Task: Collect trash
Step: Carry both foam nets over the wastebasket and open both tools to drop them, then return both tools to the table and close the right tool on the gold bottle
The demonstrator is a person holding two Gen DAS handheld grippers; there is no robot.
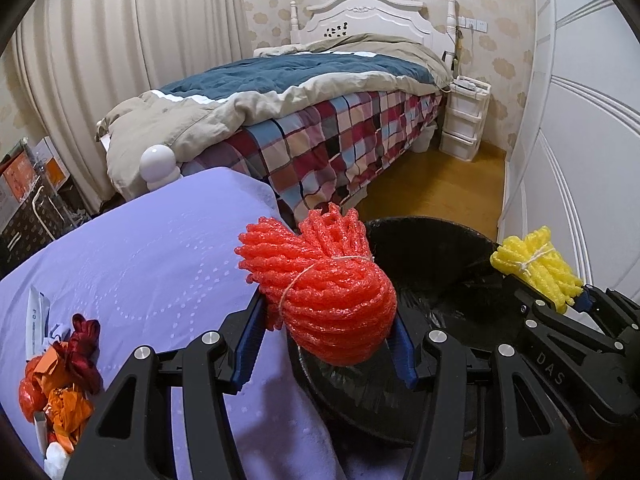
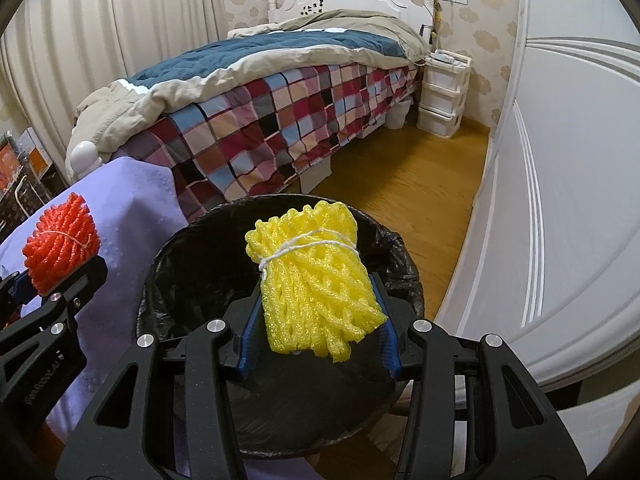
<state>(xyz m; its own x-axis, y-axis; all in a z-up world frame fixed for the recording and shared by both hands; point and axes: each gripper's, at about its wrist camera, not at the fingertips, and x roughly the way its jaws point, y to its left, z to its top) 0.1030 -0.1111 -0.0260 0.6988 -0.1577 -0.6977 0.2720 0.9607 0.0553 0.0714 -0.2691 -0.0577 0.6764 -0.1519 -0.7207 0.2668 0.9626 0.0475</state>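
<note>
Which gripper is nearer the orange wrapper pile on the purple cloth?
Left. The left gripper, shut on the red foam net, is at the cloth's edge beside the orange wrapper pile. The right gripper holds the yellow foam net over the bin.

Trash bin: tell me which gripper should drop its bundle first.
Right. The right gripper holds the yellow foam net over the trash bin; the left gripper's red foam net hangs at its rim.

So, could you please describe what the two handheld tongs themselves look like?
Both the left tongs and right tongs are matte black linkage frames with silver round pivot bolts and ribbed blue finger pads. The right one's side carries "DAS" lettering. No cables or sleeves show.
</note>
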